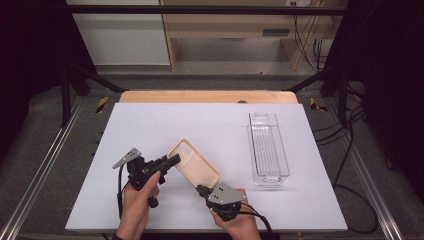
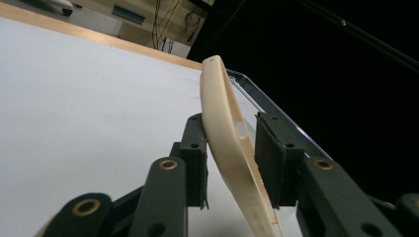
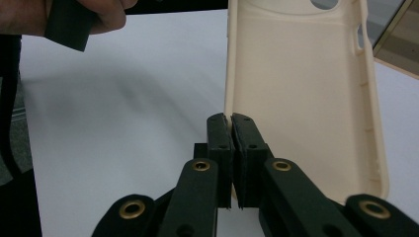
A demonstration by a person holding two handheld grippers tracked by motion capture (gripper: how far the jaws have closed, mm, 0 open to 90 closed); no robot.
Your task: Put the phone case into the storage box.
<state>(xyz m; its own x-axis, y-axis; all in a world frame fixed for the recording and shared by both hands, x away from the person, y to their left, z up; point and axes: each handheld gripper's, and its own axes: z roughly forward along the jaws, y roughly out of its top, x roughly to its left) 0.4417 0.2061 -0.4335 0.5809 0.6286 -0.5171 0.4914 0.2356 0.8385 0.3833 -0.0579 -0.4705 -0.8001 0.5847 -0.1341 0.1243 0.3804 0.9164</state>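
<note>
I am holding a gripper in each hand at the near edge of the surface (image 1: 150, 125), a white sheet lying over a wooden top whose pale edge is showing along the far side. My right gripper (image 1: 204, 192) is sitting nearest me, its fingers (image 3: 220, 143) pressed flat together beside the near corner of the cream phone case (image 1: 193, 162); whether they are pinching the case's thin edge I cannot tell. My left gripper (image 1: 170, 161) is reaching in from the left, its fingers (image 2: 269, 148) standing partly open on either side of the case's far end; the left-hand pad is touching the case wall, the other is standing just off it. The case is lying tilted between the two grippers, hollow side up, over the near middle of the surface. Farther off to the right, a clear plastic tray (image 1: 268, 150) is resting lengthwise on the white sheet, well apart from the case. Beyond the surface, grey floor is running to a light wooden cabinet (image 1: 230, 25), with black frame bars and loose cables (image 1: 350, 150) hanging at the right.
</note>
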